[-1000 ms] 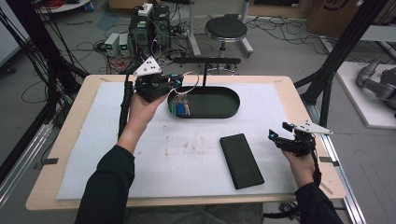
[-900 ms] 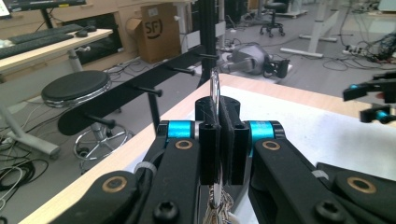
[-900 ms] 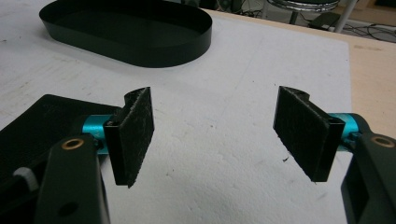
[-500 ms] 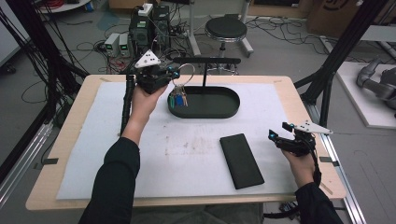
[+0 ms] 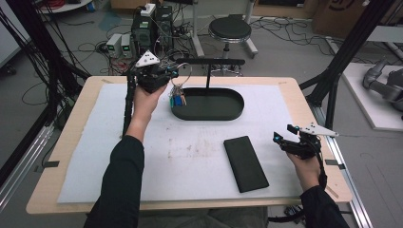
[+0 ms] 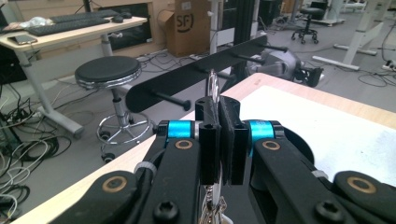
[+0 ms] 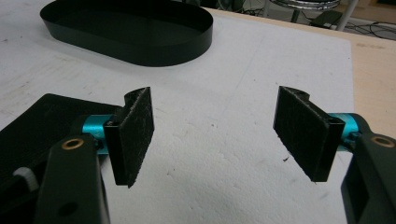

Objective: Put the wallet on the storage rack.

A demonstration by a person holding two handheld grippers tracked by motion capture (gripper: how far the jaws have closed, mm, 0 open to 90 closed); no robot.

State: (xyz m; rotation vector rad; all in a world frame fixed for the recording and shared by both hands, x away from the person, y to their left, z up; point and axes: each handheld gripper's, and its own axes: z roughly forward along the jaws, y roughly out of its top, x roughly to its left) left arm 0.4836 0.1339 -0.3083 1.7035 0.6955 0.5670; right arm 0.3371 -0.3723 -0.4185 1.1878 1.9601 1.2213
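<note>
At the upper left of the high view, the left gripper (image 5: 172, 76) is clamped on the thin silver key ring (image 5: 183, 74), its bunch of small keys with a blue tag (image 5: 177, 98) dangling over the left end of the black oval metal tray (image 5: 231, 113). Just behind stands the black bar rack with short pegs (image 5: 214, 61). To hang the ring well, I would keep it upright, line its opening up with a peg tip and slide it on before releasing. At the lower right, the right gripper (image 5: 281, 138) rests with jaws spread wide and empty, beside the flat black rectangular pad (image 5: 245, 163).
</note>
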